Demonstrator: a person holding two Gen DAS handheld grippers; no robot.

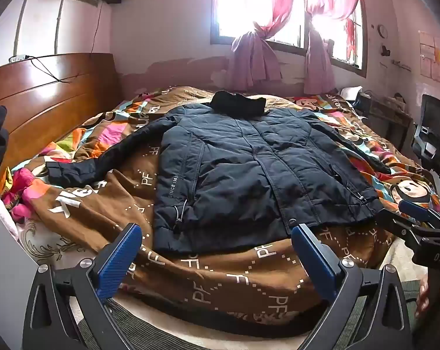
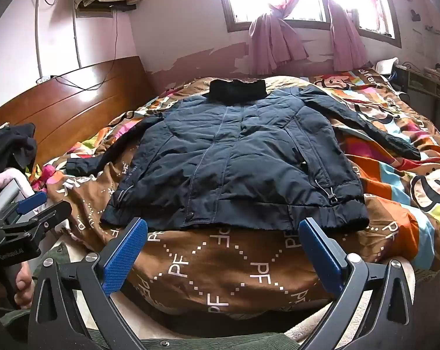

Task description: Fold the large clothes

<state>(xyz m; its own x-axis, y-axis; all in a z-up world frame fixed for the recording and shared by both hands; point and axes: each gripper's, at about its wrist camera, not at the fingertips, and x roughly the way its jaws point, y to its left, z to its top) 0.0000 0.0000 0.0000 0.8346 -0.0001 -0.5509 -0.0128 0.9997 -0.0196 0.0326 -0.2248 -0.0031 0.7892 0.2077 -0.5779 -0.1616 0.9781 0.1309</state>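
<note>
One dark jacket (image 1: 249,169) lies ahead of the left hand-held gripper (image 1: 217,255), with two sleeves and one black collar (image 1: 237,103). There are two hand-held grippers; the right hand-held gripper (image 2: 222,250) makes the pair, each with two blue pads. Beyond the jacket: one bed (image 1: 220,285), one wooden headboard (image 1: 45,93), one window (image 1: 278,8), two pink curtains.

The right gripper (image 1: 418,218) is cut off by the left-wrist picture's right edge, its jaw gap unclear. The window (image 1: 278,5) is blown white, and the wall papers (image 1: 435,58) are too blurred to read.
</note>
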